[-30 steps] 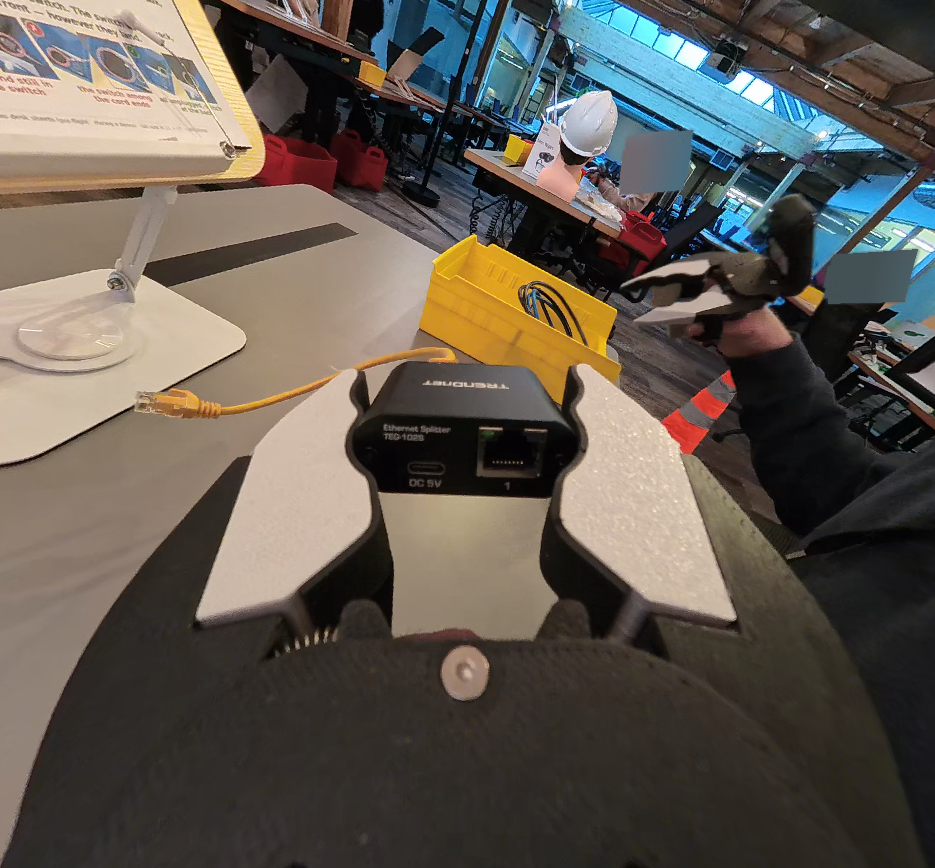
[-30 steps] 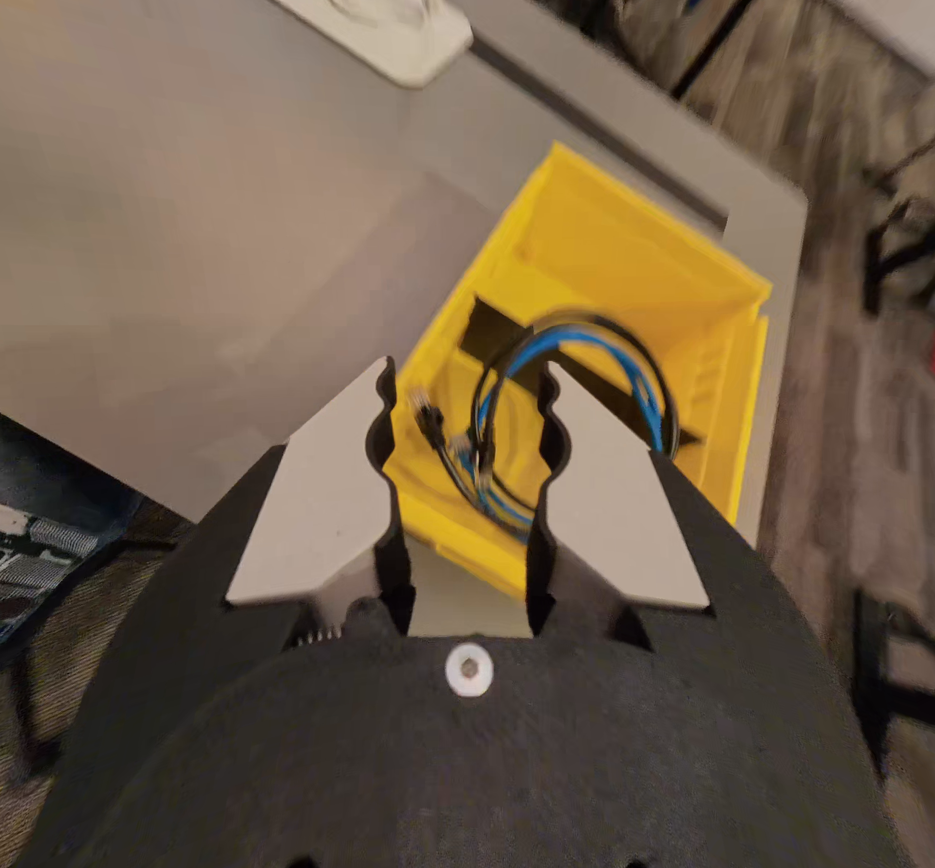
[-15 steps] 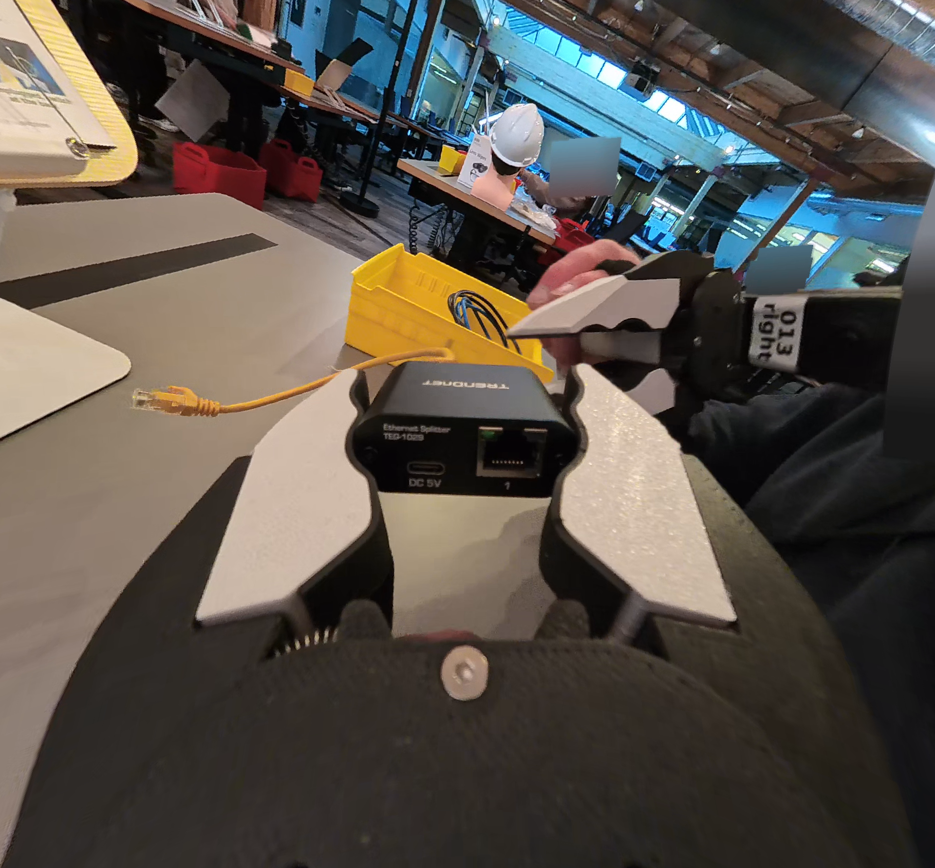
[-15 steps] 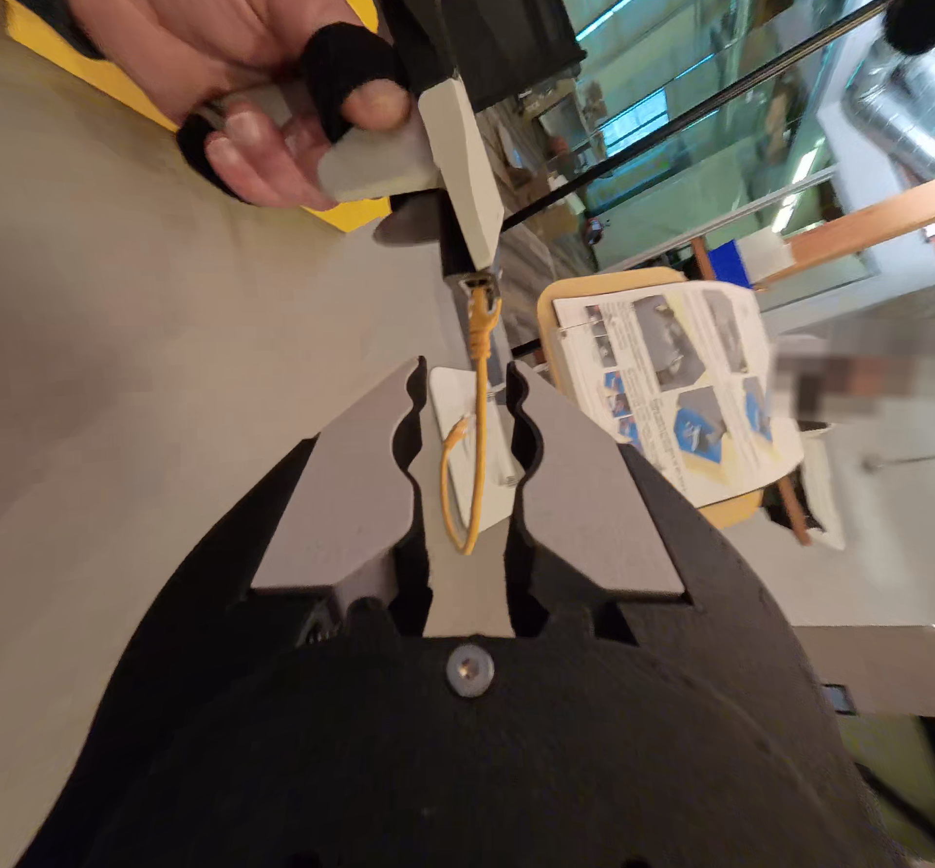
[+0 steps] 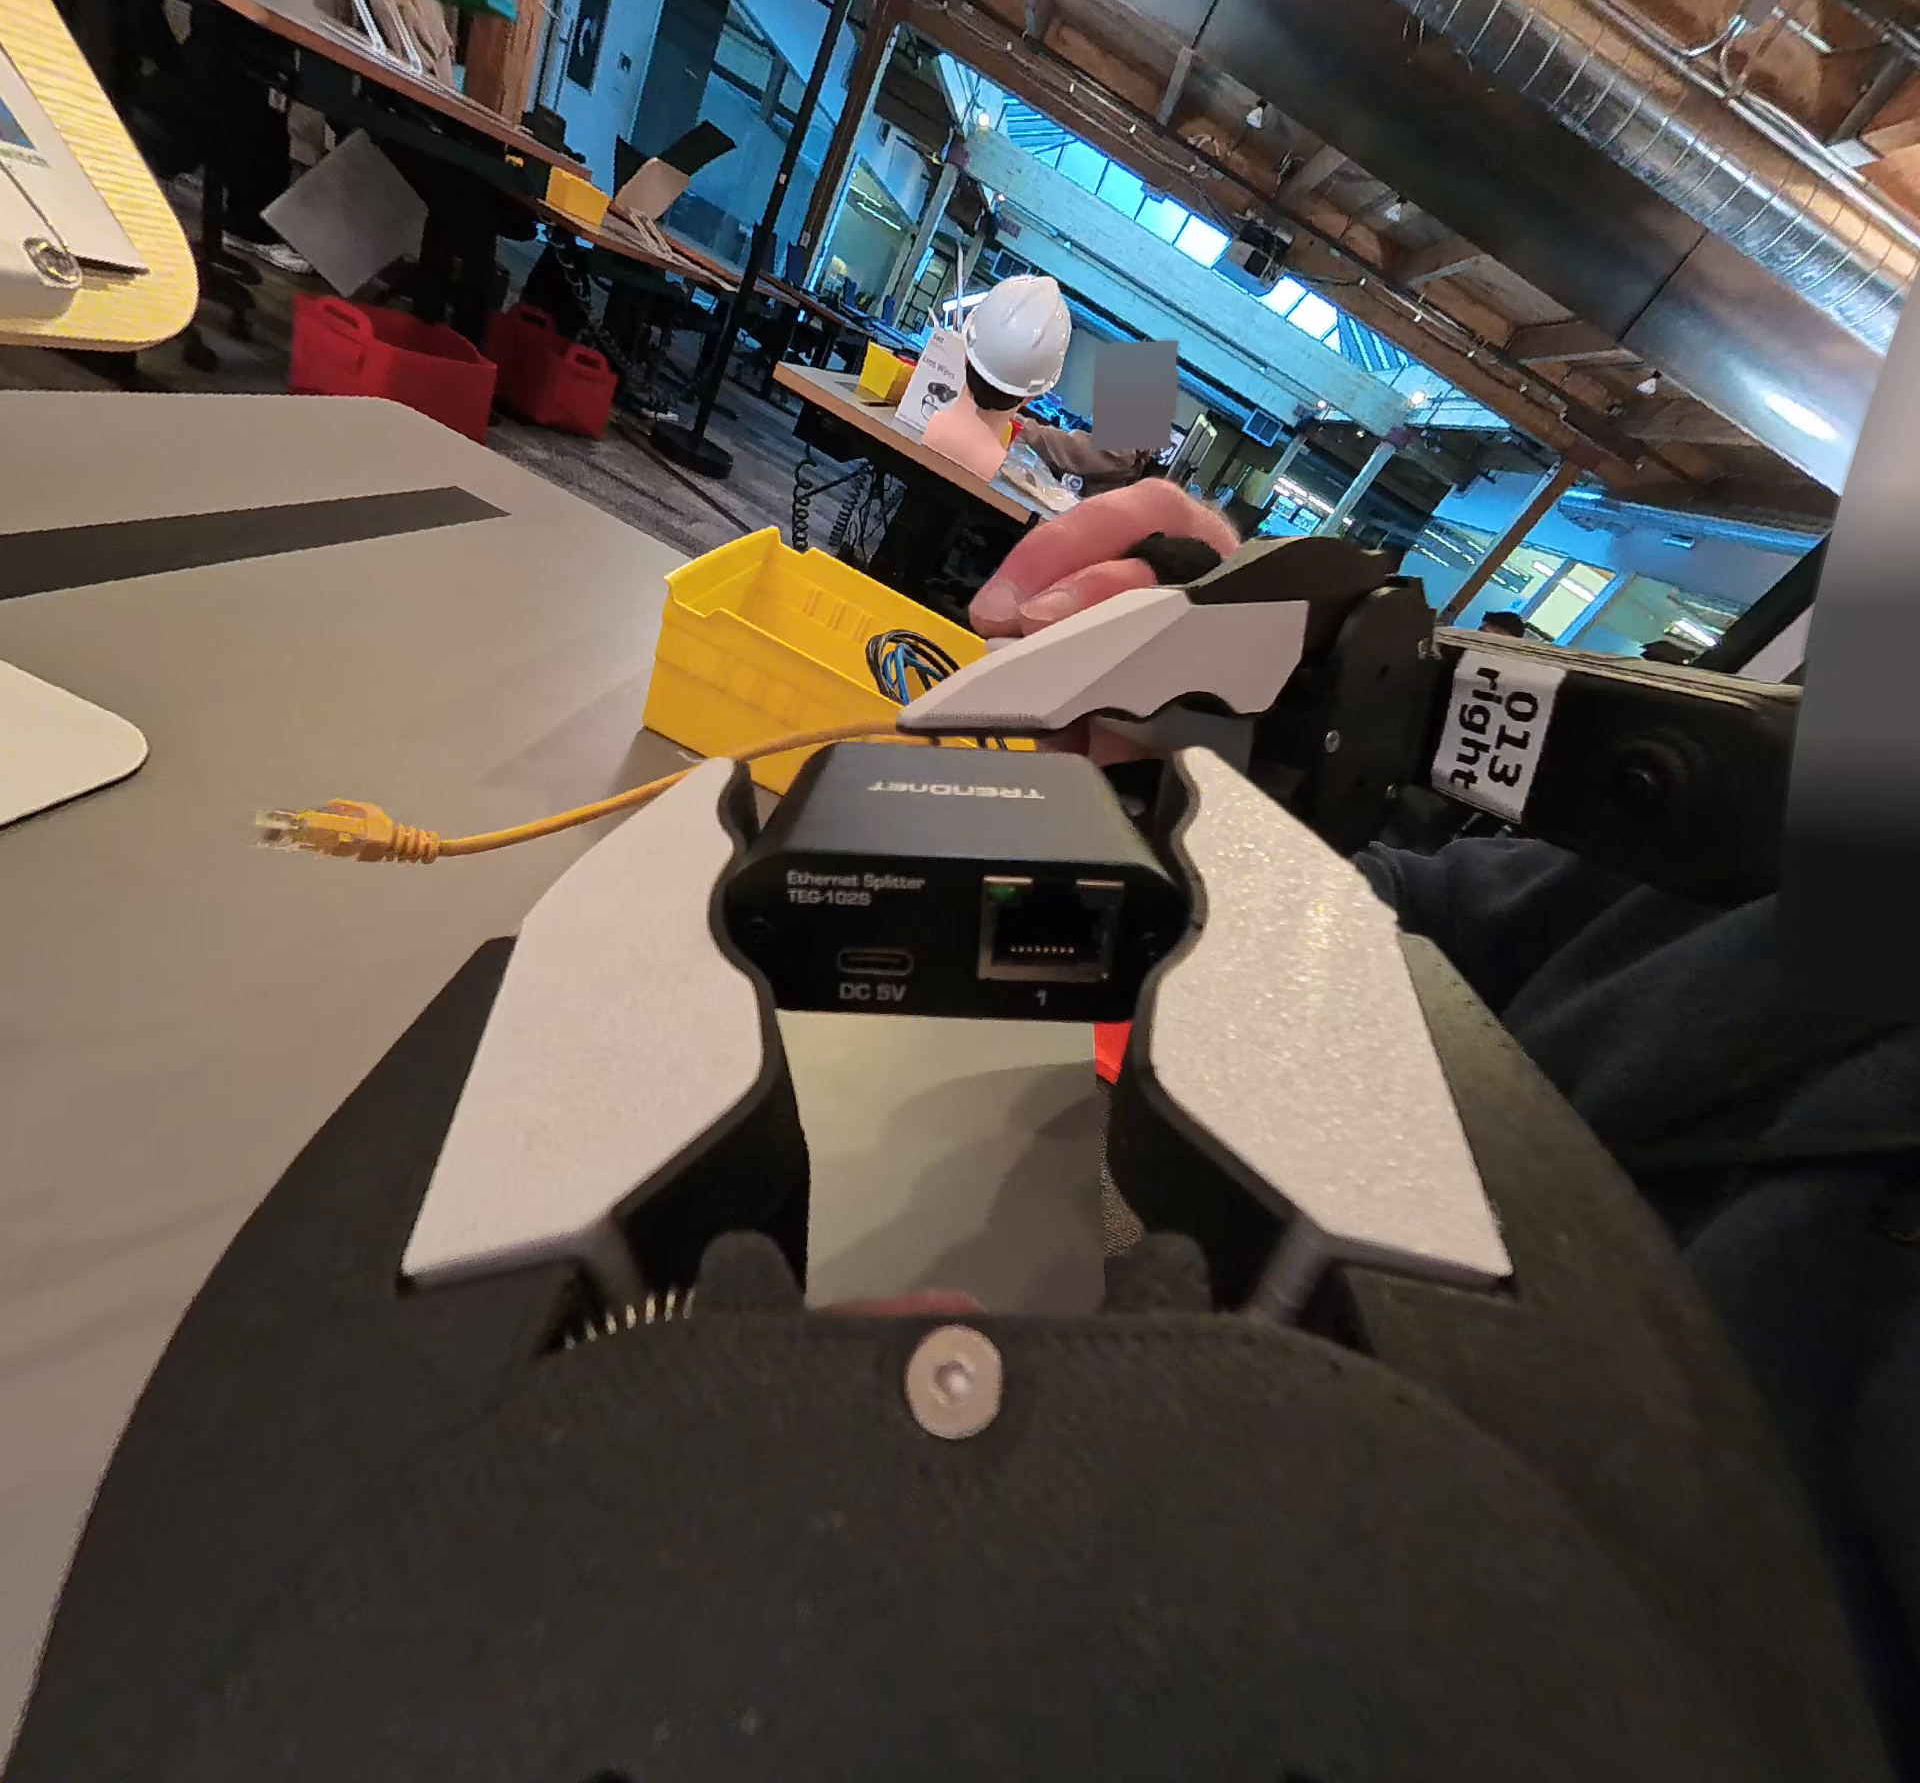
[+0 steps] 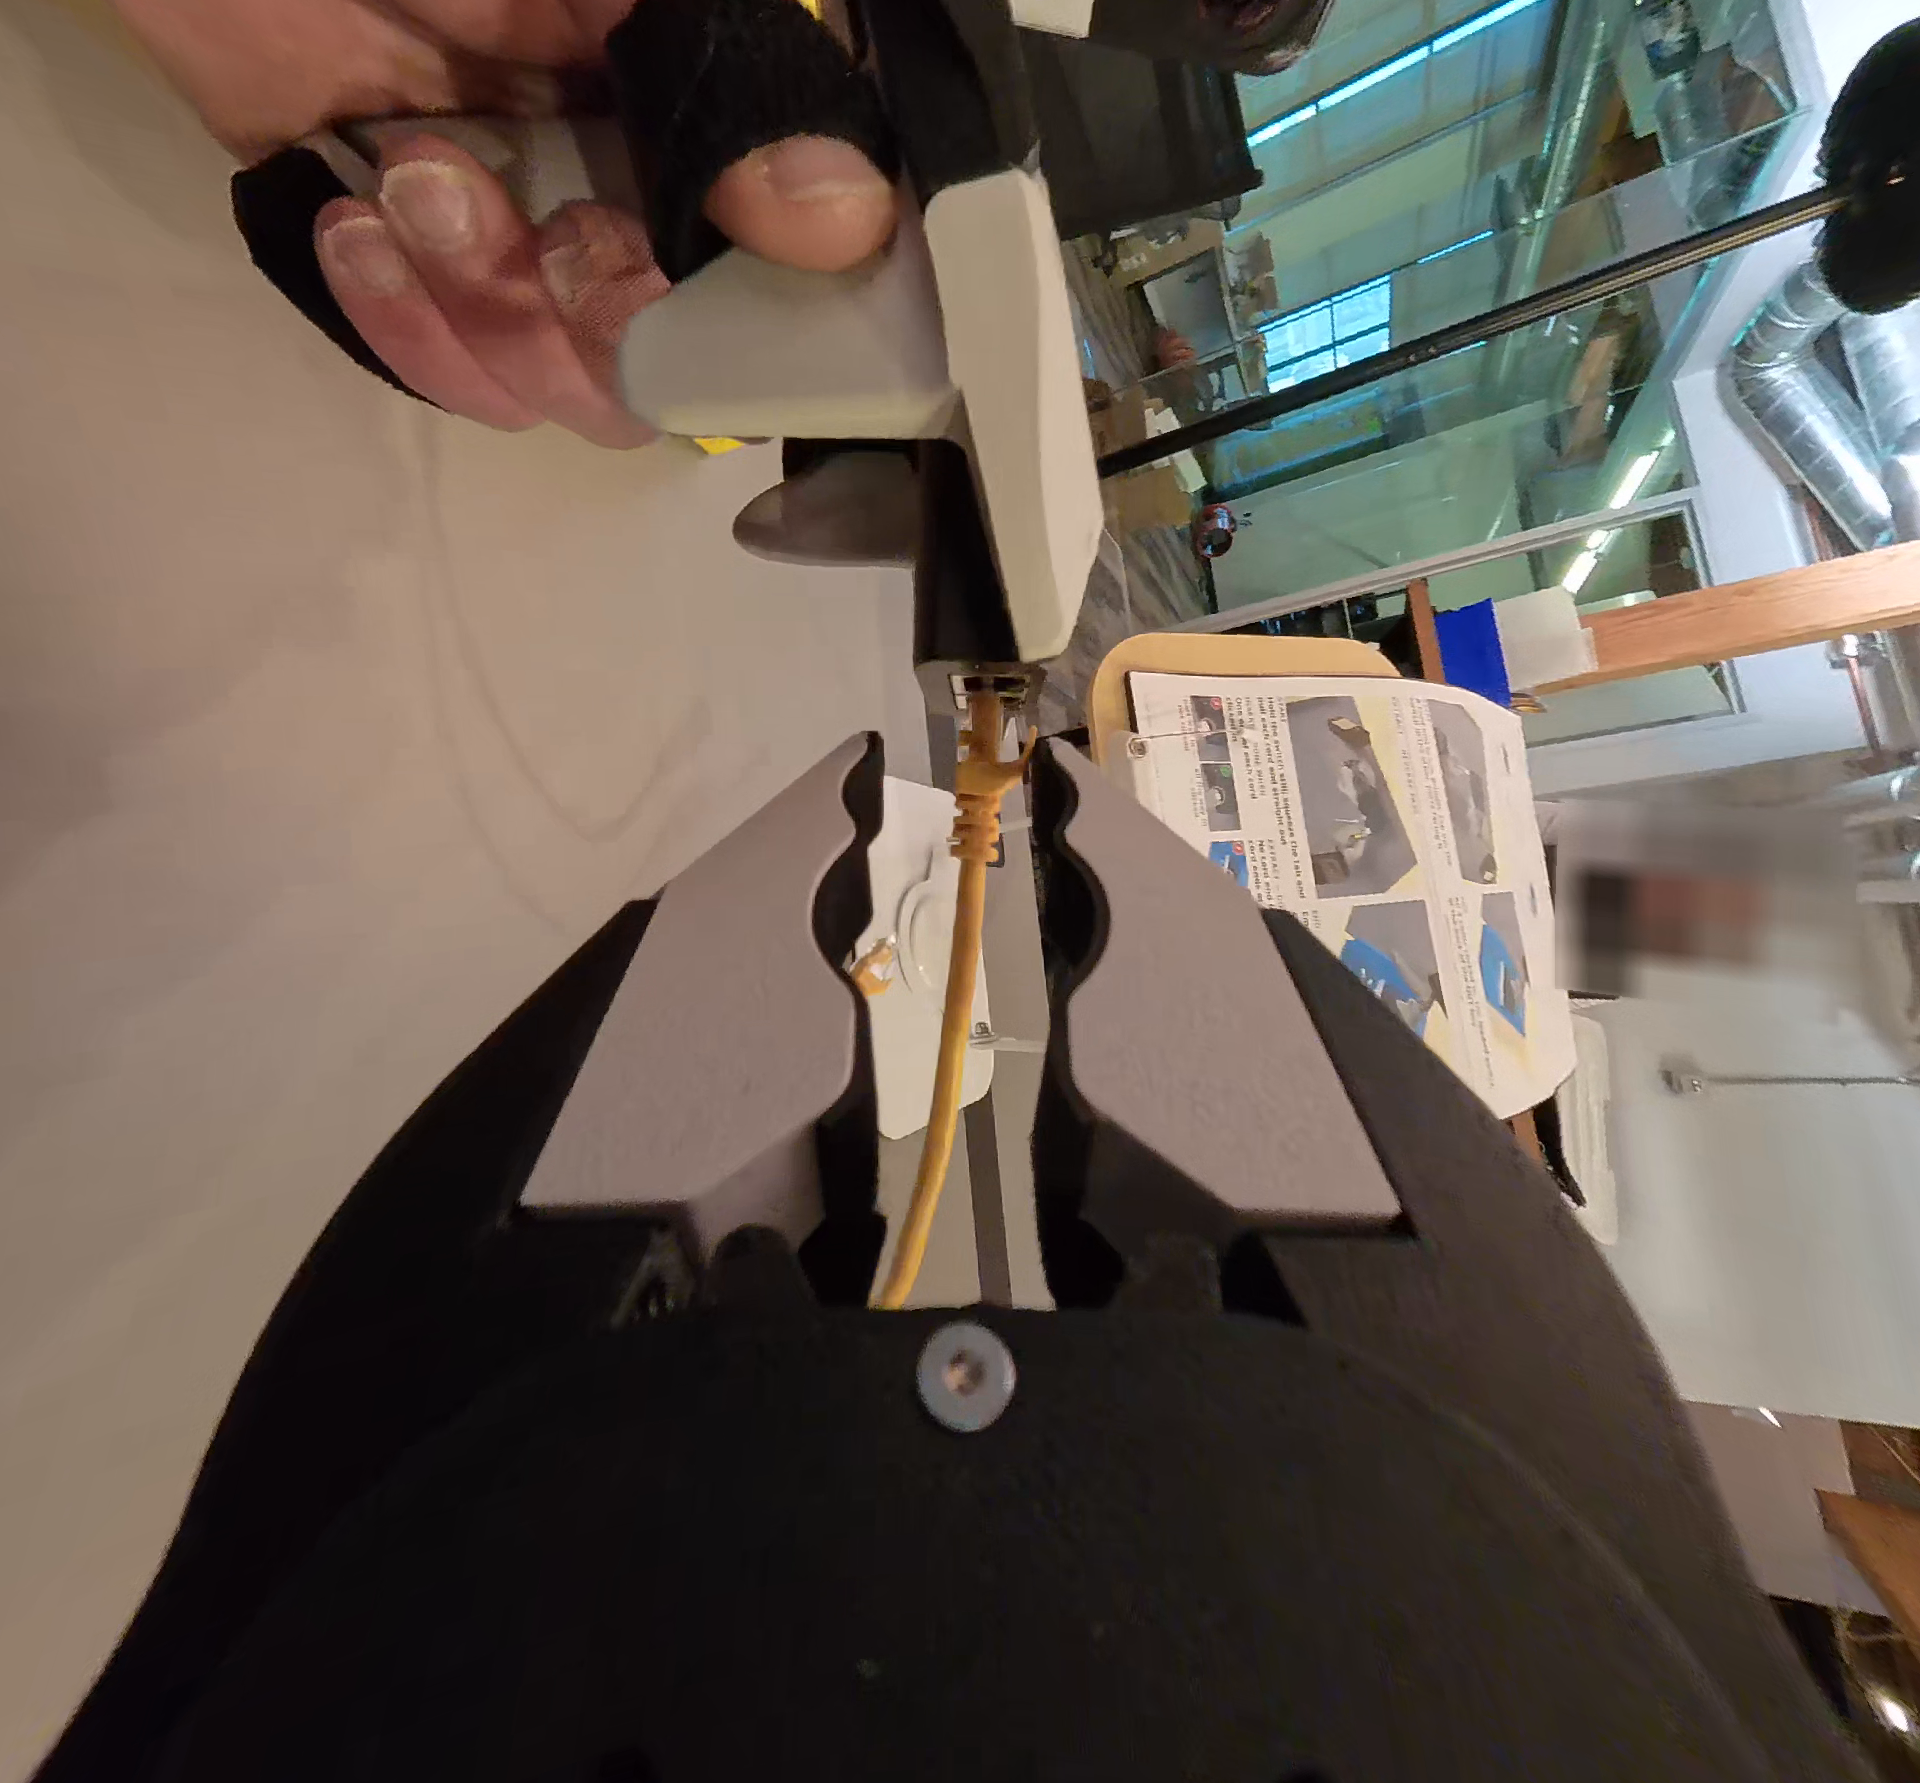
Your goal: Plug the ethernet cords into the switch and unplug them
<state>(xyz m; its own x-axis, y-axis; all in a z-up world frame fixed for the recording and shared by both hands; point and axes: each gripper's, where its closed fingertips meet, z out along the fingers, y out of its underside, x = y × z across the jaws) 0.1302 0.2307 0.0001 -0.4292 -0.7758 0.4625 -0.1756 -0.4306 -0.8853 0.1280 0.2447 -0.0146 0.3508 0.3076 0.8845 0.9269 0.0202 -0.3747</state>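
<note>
So my left gripper (image 5: 956, 902) has its two grey fingers clamped on the sides of the small black metal box, the switch (image 5: 951, 886), holding it just above the grey tabletop (image 5: 312, 653). The empty port on its near face points back at my left camera. The thin orange ethernet cord (image 6: 961, 985) is plugged into the far side; its loose end (image 5: 332, 824) lies on the table off to the left.

My right gripper (image 6: 956, 777) is lined up on that plugged end, fingers parted with the orange plug boot (image 6: 982, 777) right between the tips, not pinched yet as far as I can tell.

My take on doing this bit right: close on the boot itself, not on the bare cord behind it, or I'll just yank the wire. The latch tab looks like it faces one finger, so squeezing should press it down. Then pull straight back along the port axis, no twisting, while the left keeps the box dead steady. The yellow plastic bin (image 5: 769, 632) with the spare blue and black cords sits just behind, so I'd keep clear of its rim.
</note>
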